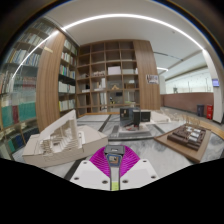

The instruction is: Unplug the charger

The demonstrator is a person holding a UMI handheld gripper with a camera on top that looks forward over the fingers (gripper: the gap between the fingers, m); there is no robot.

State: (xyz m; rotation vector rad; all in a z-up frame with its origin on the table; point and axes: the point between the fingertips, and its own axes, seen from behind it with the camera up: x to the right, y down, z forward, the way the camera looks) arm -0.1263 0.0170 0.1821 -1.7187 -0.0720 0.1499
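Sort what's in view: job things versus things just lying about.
Job: claw, pointing at the dark item on the table beyond it, possibly the charger.
Lying about: white model, wooden model, bookshelves.

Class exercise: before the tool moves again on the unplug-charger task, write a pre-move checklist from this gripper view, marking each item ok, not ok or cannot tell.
1. Tool empty: ok, nothing shows between the pink pads.
2. Fingers open enough to take a plug: not ok, the pads look nearly together.
3. Charger located: cannot tell; a dark object sits beyond the fingers on the white table, too small to identify.
4. Socket or cable visible: cannot tell.
5. Path ahead clear: ok, bare tabletop lies just ahead of the fingers.
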